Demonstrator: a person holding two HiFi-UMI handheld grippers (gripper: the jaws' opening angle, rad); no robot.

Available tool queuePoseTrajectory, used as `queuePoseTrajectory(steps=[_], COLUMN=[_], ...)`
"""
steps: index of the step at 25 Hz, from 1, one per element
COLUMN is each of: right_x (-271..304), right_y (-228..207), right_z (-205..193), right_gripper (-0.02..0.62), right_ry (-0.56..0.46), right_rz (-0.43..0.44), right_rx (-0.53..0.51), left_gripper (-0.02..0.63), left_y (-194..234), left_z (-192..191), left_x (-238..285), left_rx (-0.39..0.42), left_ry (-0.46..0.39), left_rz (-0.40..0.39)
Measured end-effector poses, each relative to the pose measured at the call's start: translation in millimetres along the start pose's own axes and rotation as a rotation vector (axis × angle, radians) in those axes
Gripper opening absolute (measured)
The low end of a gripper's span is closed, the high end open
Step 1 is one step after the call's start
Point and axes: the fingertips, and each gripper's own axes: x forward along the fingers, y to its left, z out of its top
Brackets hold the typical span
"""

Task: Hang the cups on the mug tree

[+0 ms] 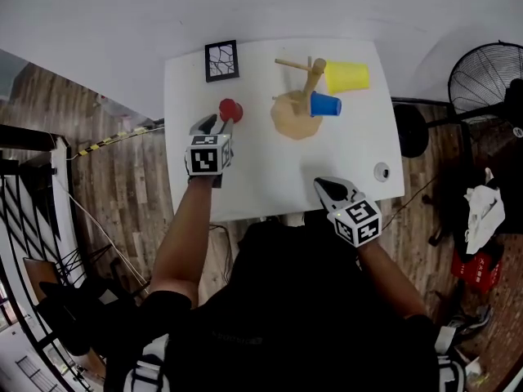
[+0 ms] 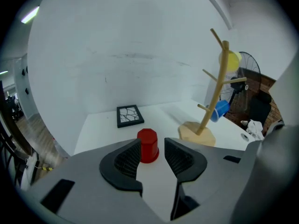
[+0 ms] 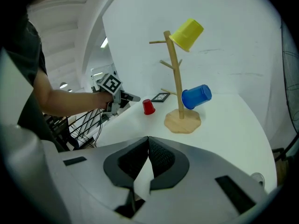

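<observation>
Item, lower right of the head view: right hand-held gripper [image 1: 327,188], jaws pressed together on nothing, held over the near edge of the white tabletop [image 1: 270,178]. Item, left of centre: left hand-held gripper [image 1: 216,125], jaws apart, pads clear of any surface, aimed at the red cup [image 1: 230,109] just ahead of its tips. Red cup: the one cup not yet hung, standing on the tabletop left of the mug tree [image 1: 298,113], apparently mouth down, narrow end up, flared rim on the surface. Handling, by judgement: small, thin-walled plastic, very light, smooth and somewhat slippery, likely to flex or skid under a hard squeeze, not brittle. Best hold: across the side wall about mid-height, jaws either side, leaving the mouth free to slip over a peg. Look: plain glossy red, tapered, no handle seen. Beyond it: pale wooden tree on a round base, blue cup [image 1: 325,104] on a low peg, yellow cup [image 1: 347,76] on a higher one. Farthest, upper left of the tabletop: small black-framed tile [image 1: 221,60].
</observation>
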Motion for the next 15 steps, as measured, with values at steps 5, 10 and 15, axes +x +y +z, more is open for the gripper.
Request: queuePoseTrajectory(steps=[5,10,15], right_x=[-3.9,-8.1,-8.5], right_y=[-11.4,-20.2,-19.2], right_z=[-5.4,-10.6,-11.7], right_gripper=[0.008,0.008,0.008], right_ry=[0.008,0.022,0.032], right_rz=[-0.008,-0.025,-0.026], right_rx=[0.051,0.068,0.069], left_gripper=[0.234,0.265,0.267], left_y=[14.0,13.1,16.0], left_z=[-6.2,-4.3,-4.3], left_x=[31.3,46.2,56.5], left_rx=[0.006,0.019,0.045], left_ry=[0.052,0.062,0.085], left_rz=[0.009,-0.004,0.008])
